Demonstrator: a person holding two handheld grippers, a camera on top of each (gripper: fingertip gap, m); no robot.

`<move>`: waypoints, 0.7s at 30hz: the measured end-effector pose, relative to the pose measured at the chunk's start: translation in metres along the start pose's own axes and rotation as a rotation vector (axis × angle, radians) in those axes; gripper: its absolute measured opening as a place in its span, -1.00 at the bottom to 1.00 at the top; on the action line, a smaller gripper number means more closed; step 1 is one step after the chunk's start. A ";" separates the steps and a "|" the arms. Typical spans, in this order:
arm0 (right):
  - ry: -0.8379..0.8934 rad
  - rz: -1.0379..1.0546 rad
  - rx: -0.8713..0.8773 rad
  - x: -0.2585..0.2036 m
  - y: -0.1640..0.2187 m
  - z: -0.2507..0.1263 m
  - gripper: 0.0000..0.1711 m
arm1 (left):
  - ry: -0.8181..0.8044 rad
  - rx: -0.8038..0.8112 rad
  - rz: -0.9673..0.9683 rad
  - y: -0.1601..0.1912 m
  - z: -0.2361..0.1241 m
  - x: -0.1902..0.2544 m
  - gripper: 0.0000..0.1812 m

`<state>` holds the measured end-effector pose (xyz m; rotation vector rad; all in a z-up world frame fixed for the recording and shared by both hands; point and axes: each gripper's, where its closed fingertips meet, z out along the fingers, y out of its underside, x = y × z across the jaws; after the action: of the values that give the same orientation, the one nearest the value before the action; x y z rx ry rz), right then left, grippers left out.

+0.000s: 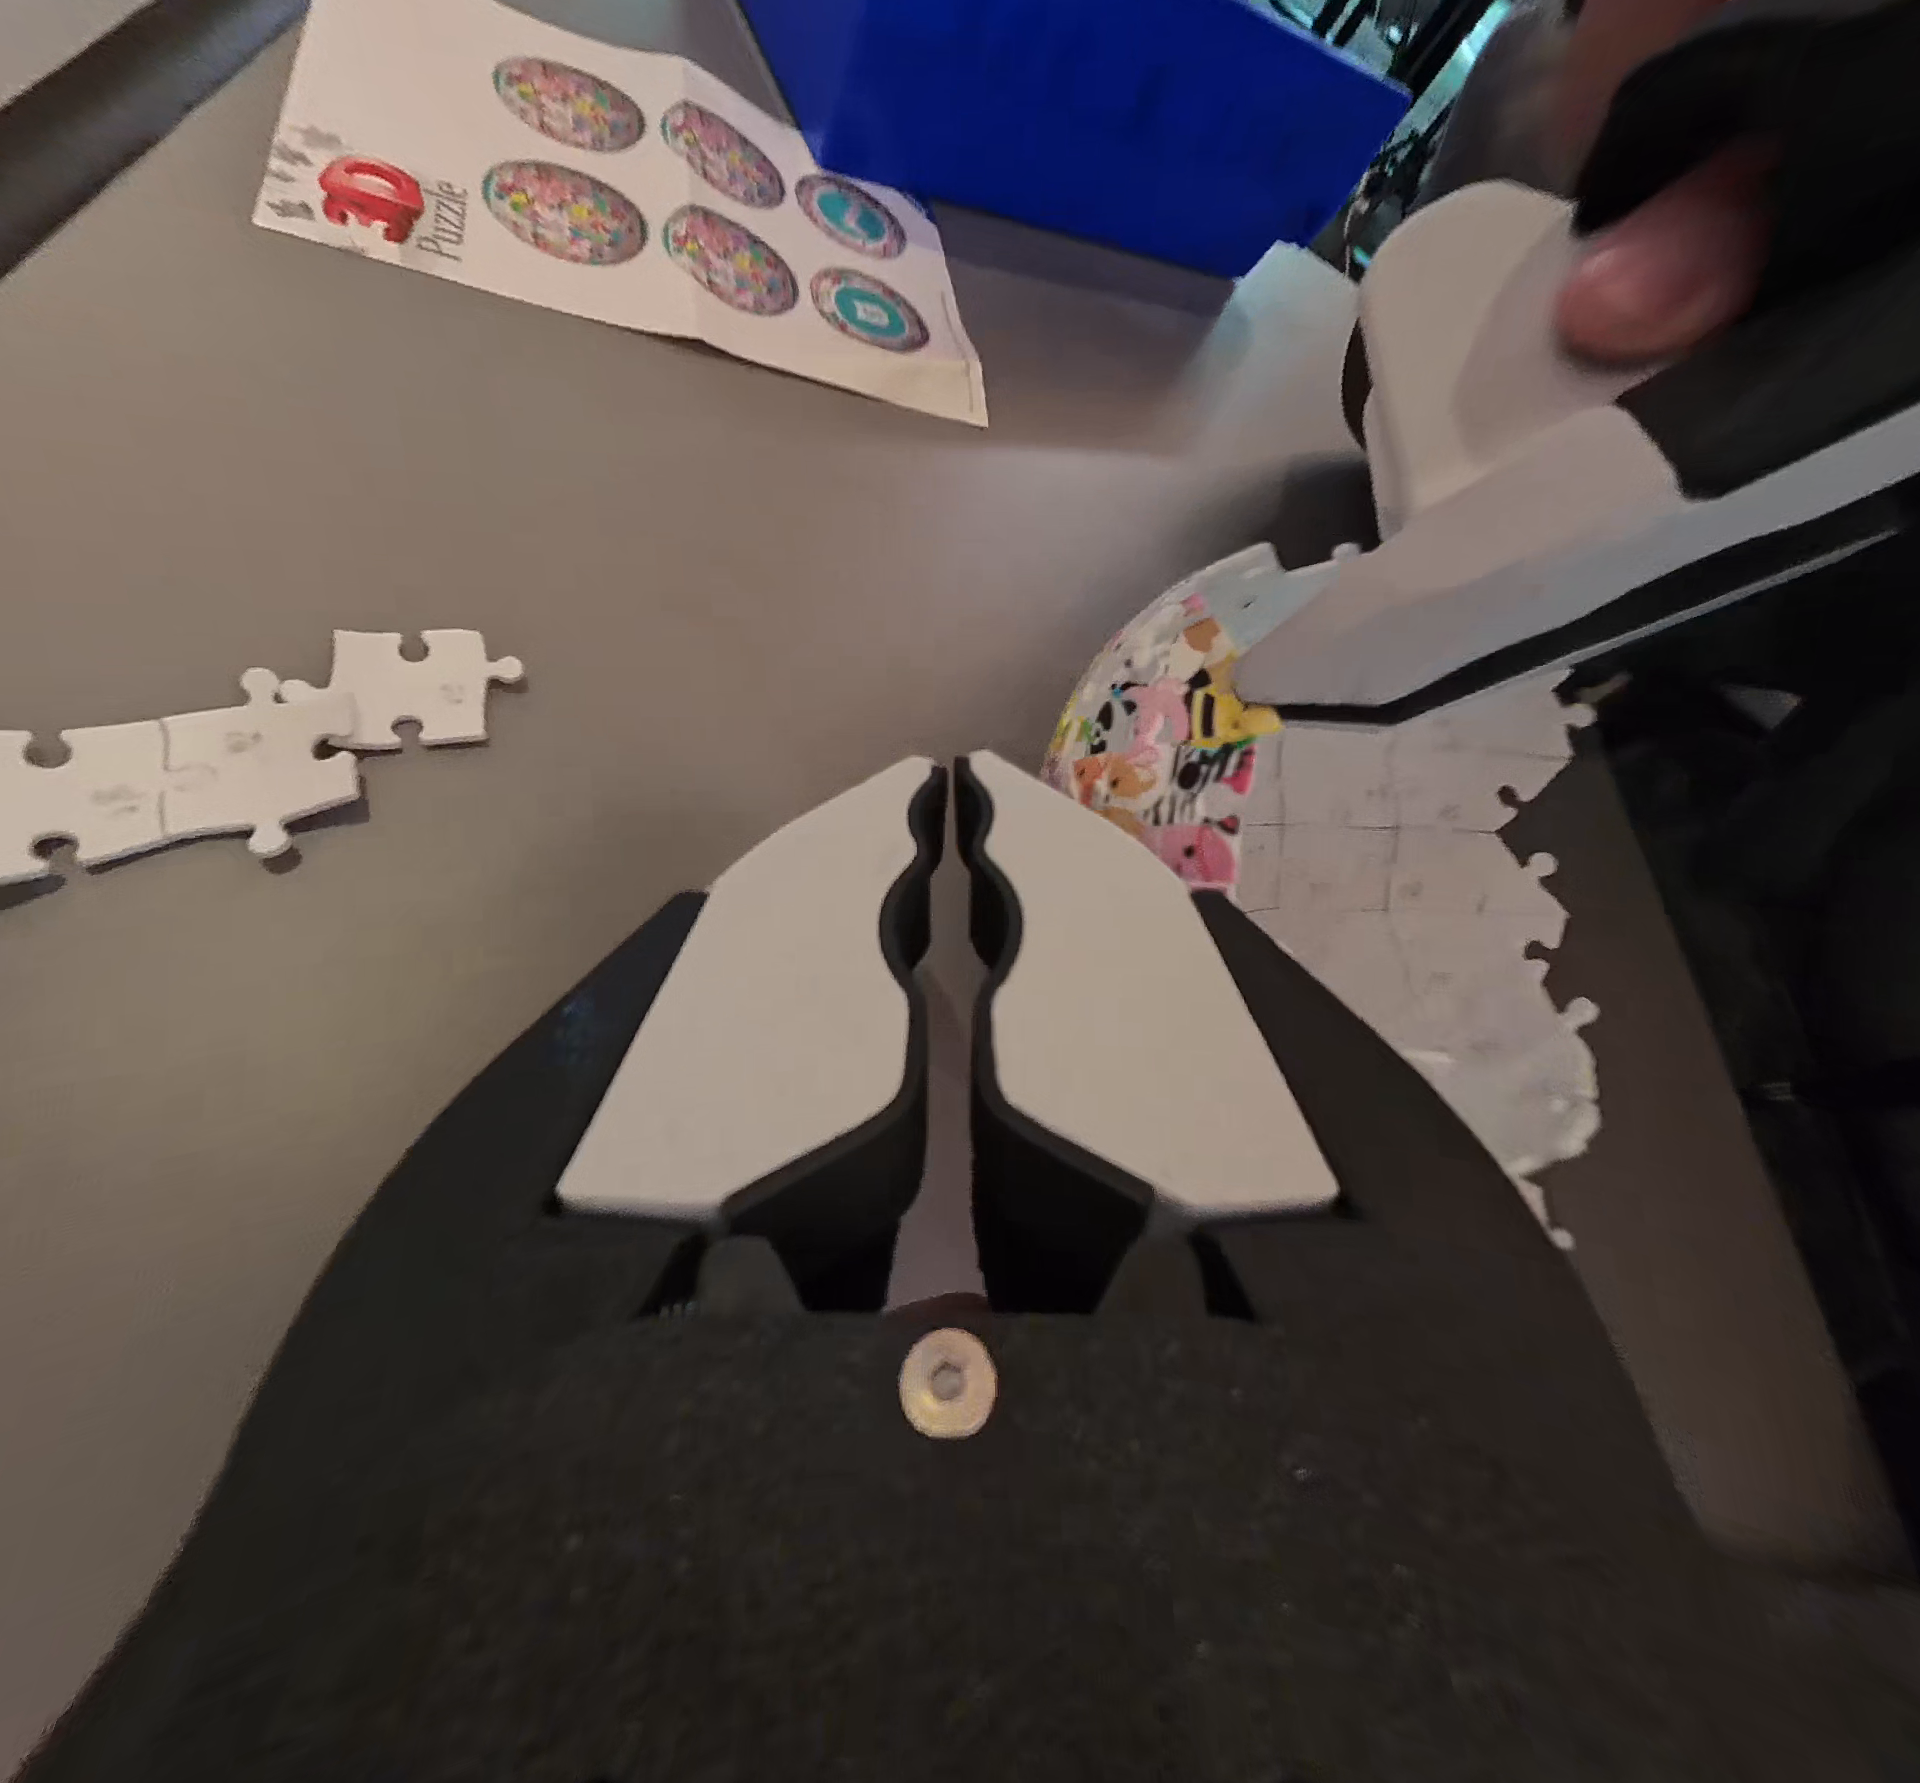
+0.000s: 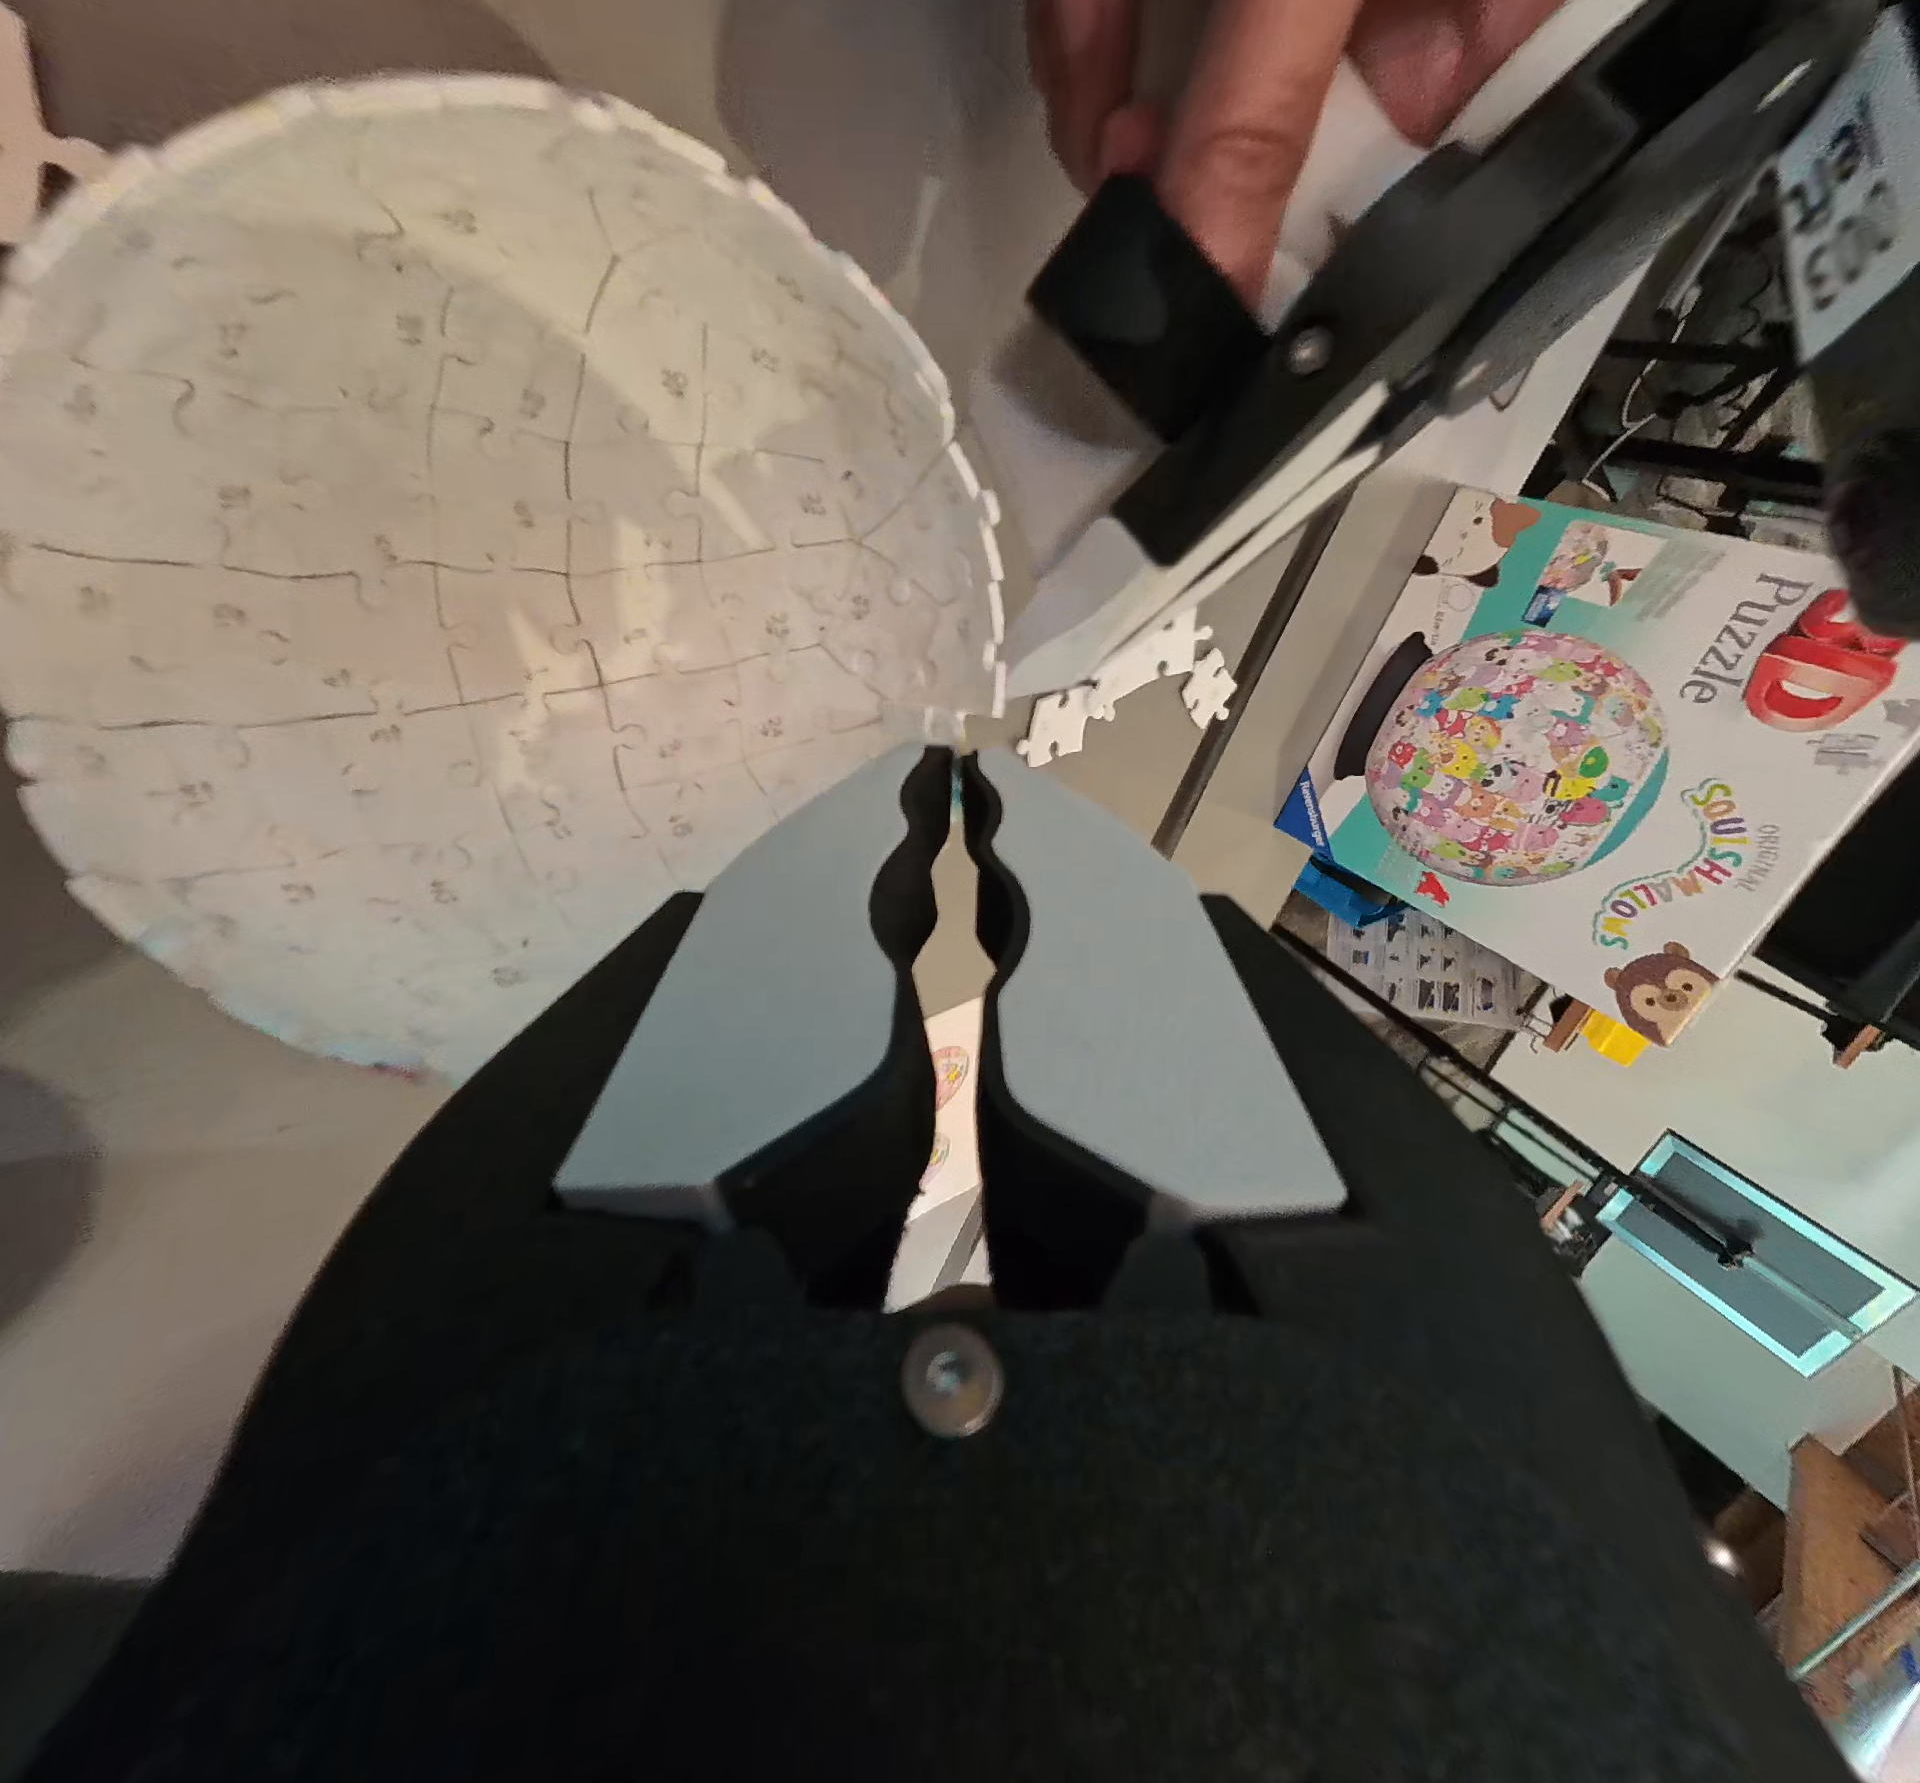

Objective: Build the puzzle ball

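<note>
The half-built puzzle ball [image 2: 436, 538] is a hollow shell; its white inside faces the right wrist view. In the left wrist view its coloured outside [image 1: 1164, 757] and white inside both show at the right. My right gripper [image 2: 956, 759] is shut on the shell's rim and holds it tilted; it also shows in the left wrist view [image 1: 1252, 694], pinching that rim. My left gripper [image 1: 951, 772] is shut with nothing visible between its tips, just left of the shell above the grey table [image 1: 675, 538]. It shows in the right wrist view [image 2: 1023, 679] beside the rim.
A strip of joined white puzzle pieces [image 1: 208, 767] lies on the table at the left, also in the right wrist view [image 2: 1132, 684]. A folded instruction leaflet [image 1: 623, 185] and a blue bin [image 1: 1018, 50] lie farther back. The puzzle box [image 2: 1610, 746] stands right. Some 5 centimetres of space lies between my two pairs of fingers.
</note>
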<state>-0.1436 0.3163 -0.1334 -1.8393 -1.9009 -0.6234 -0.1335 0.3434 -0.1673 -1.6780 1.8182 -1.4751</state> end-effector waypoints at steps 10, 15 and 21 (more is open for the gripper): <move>-0.023 0.128 -0.062 0.005 0.009 0.006 -0.98 | 0.030 -0.023 0.018 0.001 0.017 -0.002 -1.00; -0.010 0.122 -0.081 0.006 0.011 0.007 -0.98 | 0.022 -0.026 0.009 0.001 0.017 -0.005 -1.00; 0.024 0.094 -0.092 0.010 0.012 0.005 -0.98 | 0.001 -0.043 0.001 0.005 0.019 -0.009 -1.00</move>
<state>-0.1323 0.3273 -0.1310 -1.9562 -1.7862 -0.7093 -0.1196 0.3410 -0.1829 -1.6963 1.8644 -1.4466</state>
